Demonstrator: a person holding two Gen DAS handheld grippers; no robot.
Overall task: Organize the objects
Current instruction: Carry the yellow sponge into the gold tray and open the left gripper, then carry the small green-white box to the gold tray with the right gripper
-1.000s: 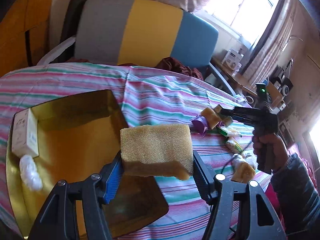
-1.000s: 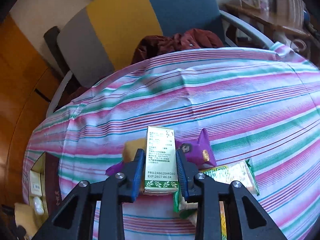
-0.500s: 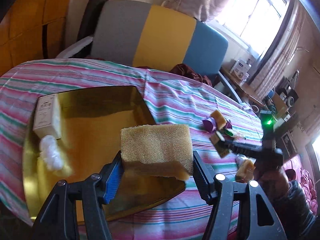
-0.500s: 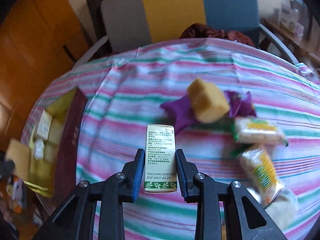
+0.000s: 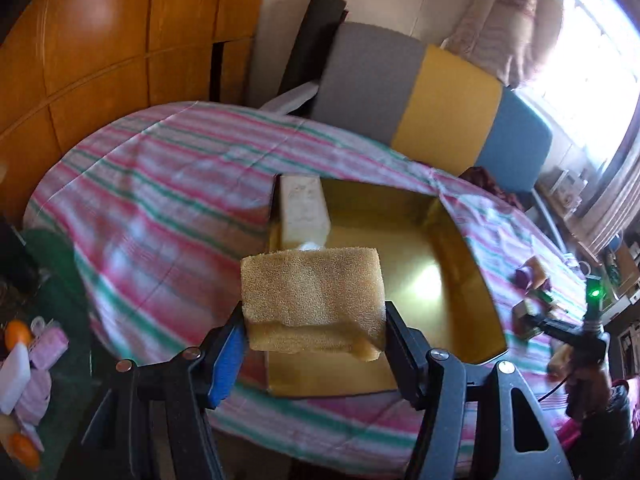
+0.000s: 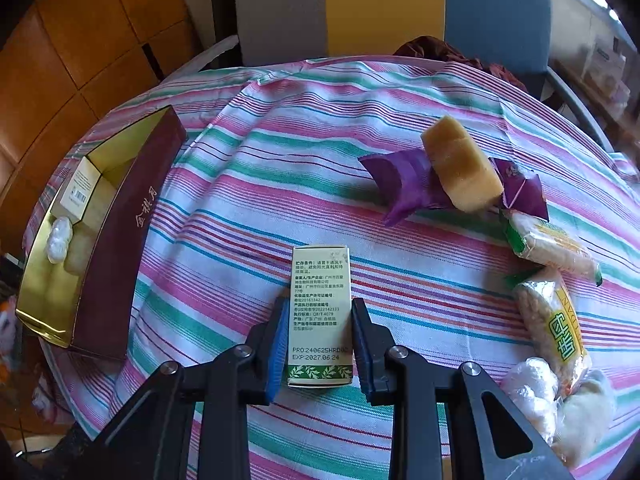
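Sponge (image 5: pixel 312 288) clamped in left gripper (image 5: pixel 314 346) above gold box (image 5: pixel 464 240); right gripper (image 6: pixel 319 344) clamped on small carton (image 6: pixel 320 316). Lower sponge flat beside white carton (image 5: pixel 304 208), then release.

Left tool (image 5: pixel 314 332): both fingers are closed against the short sides of a sponge block (image 5: pixel 313 302), which is carried clear of any surface between the blue-faced left pad (image 5: pixel 229 360) and the dark right pad.

Right tool (image 6: pixel 320 344): both pads (blue-faced) press the long sides of a small upright carton (image 6: pixel 320 316), gripped at its lower half.

In the left wrist view the right tool appears far to the right of the left tool, held in the person's hand (image 5: pixel 588 384).
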